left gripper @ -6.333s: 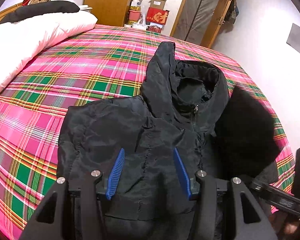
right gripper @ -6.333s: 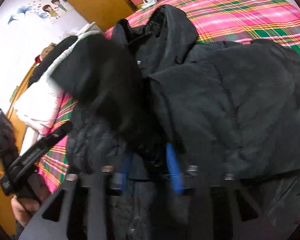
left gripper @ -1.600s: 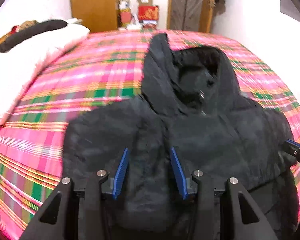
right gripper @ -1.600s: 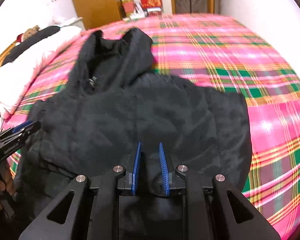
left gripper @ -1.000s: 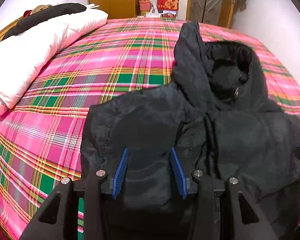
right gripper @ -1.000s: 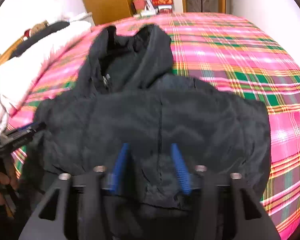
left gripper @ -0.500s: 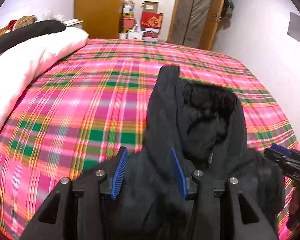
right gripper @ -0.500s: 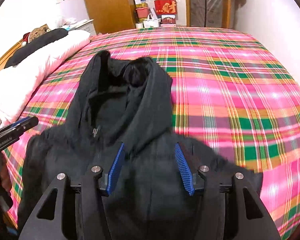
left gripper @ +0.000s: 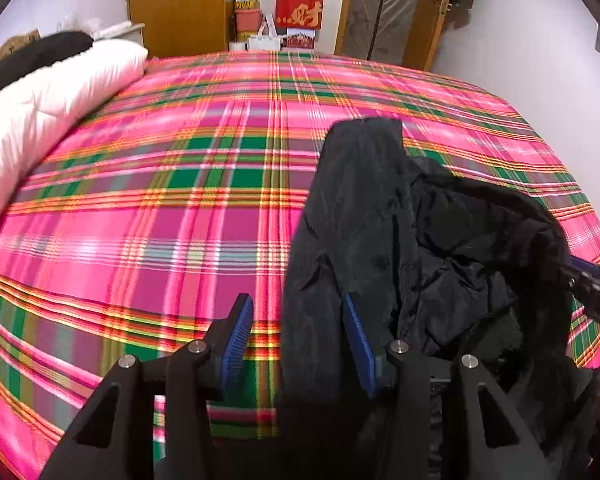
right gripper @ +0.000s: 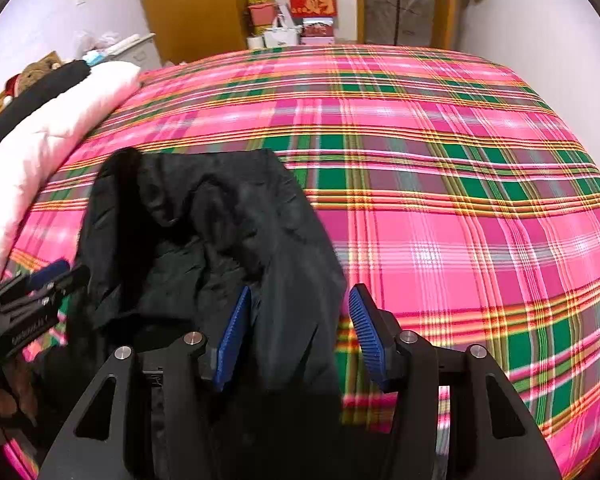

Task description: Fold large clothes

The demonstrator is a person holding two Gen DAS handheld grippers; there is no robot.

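**poster1:** Black puffy nylon, that's what the jacket (left gripper: 400, 240) looked like. It lay on the plaid bed (left gripper: 180, 208) with the hood end pointing toward the wardrobe (left gripper: 176, 4) and the white duvet (left gripper: 40, 100) off to one side. The left tool (left gripper: 296, 340) had one edge of the hood between its jaws, the right tool (right gripper: 296, 332) had the other edge. Both were closing at that point, but I couldn't see the blue pads (left gripper: 236, 336) actually pressing cloth yet; there were gaps on the outer sides.

**poster2:** How would you say it handled?

**poster1:** My guess: light but bulky, soft, and a bit slippery with that shell fabric. It would spring back up after a fold instead of lying flat. I'd pinch a thick bunch at the hood rim or a seam, not a single slick layer, since a thin bite could slide out.

**poster2:** And the risk?

**poster1:** Probably one side slipping free, leaving the fold crooked.
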